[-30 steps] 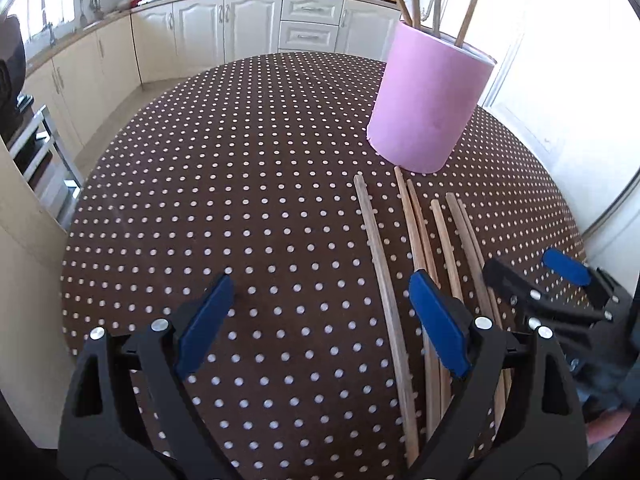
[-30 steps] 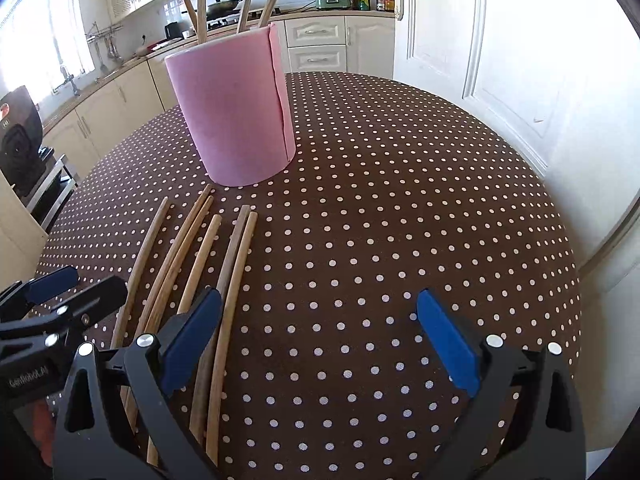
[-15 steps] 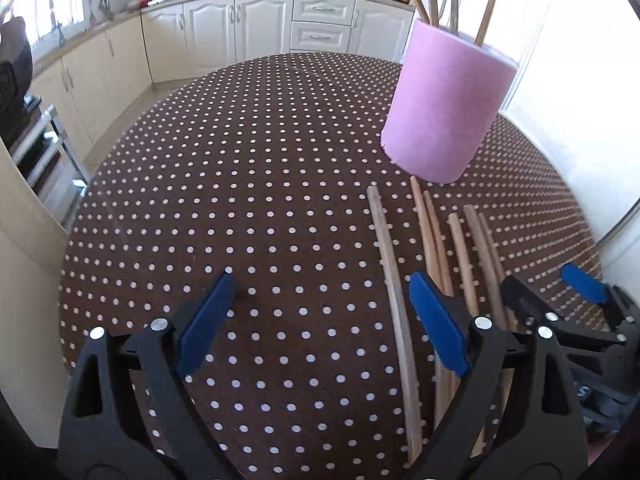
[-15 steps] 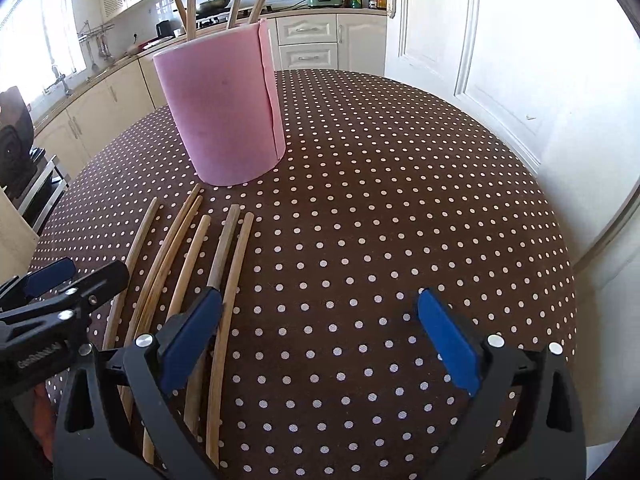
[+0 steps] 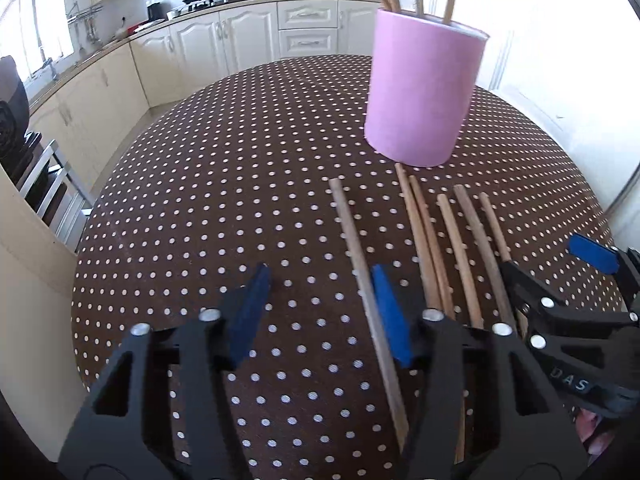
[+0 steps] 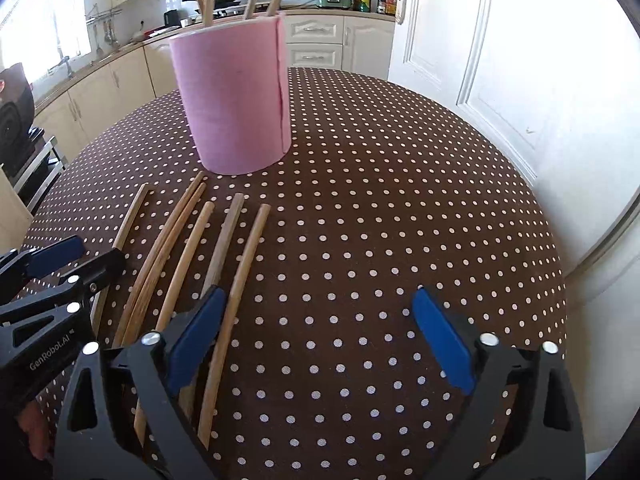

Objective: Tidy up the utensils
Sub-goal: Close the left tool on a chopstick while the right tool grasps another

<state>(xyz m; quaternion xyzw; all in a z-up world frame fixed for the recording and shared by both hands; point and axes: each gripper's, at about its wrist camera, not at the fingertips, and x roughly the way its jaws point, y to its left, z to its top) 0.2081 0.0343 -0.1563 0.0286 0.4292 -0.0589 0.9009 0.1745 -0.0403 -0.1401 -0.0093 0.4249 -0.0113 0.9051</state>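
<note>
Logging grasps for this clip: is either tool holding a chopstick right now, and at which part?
Nothing is held yet. The left tool has just been closing around the leftmost chopstick, near its middle, but only one pad is against it. The right tool is open and empty.

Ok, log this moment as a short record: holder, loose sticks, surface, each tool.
holder: pink cylinder, upright, four sticks standing in it
loose sticks: six wooden chopsticks lying side by side in front of the holder
surface: brown tablecloth with white dots
left tool: jaws have just been closing around the leftmost chopstick, which lies beside the right pad; grip not yet evident
right tool: wide open, rightmost chopstick just inside its left pad
</note>
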